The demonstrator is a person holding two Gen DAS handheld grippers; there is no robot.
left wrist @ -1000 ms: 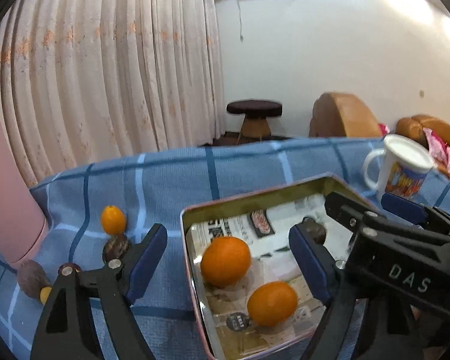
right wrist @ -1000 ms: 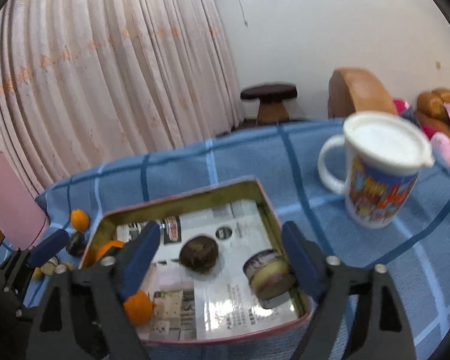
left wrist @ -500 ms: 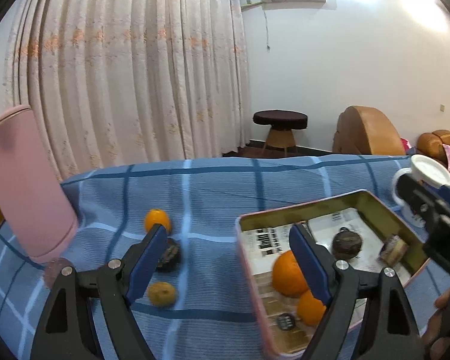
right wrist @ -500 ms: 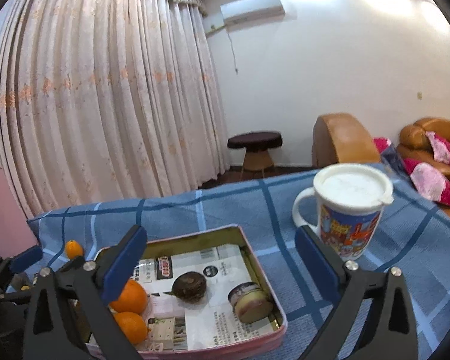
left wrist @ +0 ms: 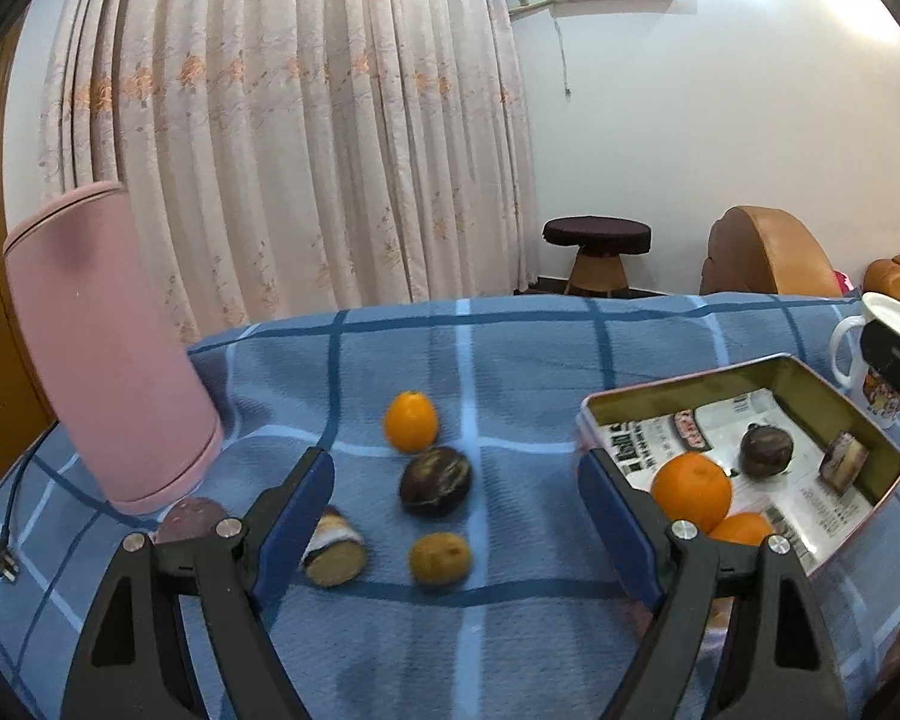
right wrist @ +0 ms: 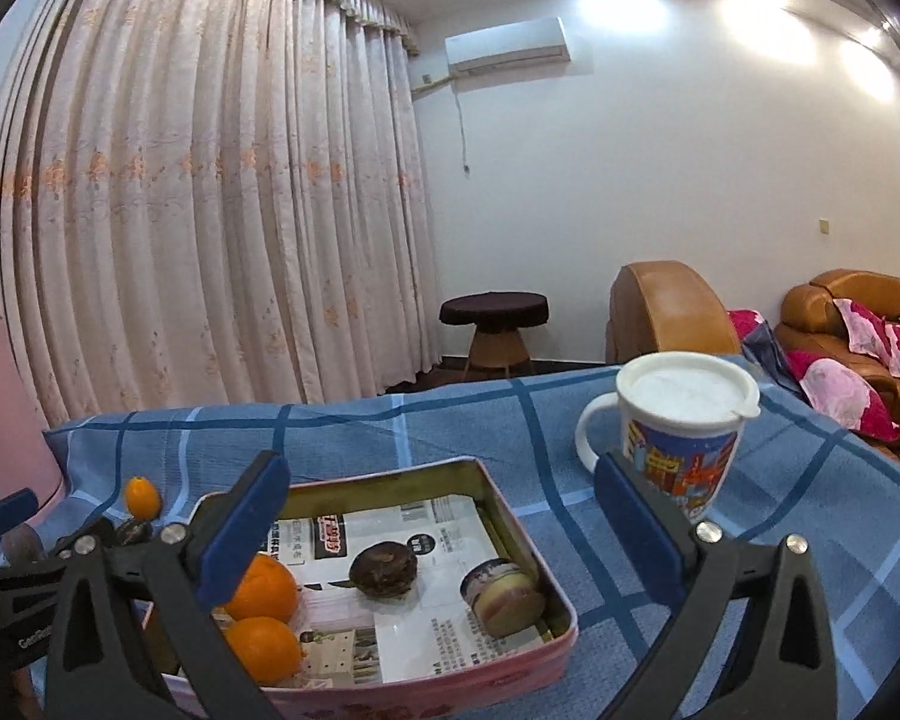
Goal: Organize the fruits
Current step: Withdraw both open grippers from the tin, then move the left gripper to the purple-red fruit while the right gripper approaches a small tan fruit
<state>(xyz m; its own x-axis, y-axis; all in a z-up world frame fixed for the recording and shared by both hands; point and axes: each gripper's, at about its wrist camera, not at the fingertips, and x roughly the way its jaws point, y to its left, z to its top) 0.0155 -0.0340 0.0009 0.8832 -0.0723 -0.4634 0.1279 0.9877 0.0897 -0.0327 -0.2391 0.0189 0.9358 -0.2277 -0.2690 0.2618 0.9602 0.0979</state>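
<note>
Now swung the left tool (left wrist: pixel 456 516) from the tin (left wrist: pixel 810 367) to loose fruit on the bench: small orange (left wrist: pixel 411 422), dark fruit (left wrist: pixel 435 481), brown fruit (left wrist: pixel 440 558). Wide open, empty. Right tool (right wrist: pixel 441 531) just opened wider, empty, over the tin.

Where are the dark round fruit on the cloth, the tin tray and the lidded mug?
dark round fruit (left wrist: pixel 435 481), left wrist view, middle of its skin
tin tray (right wrist: pixel 555 591), right wrist view, right wall
lidded mug (right wrist: pixel 681 459), right wrist view, printed side

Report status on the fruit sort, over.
Both hand-held grippers open, empty: left, right. Tin tray holds two oranges. Small orange, dark fruit loose on cloth. Nothing blocking.
</note>
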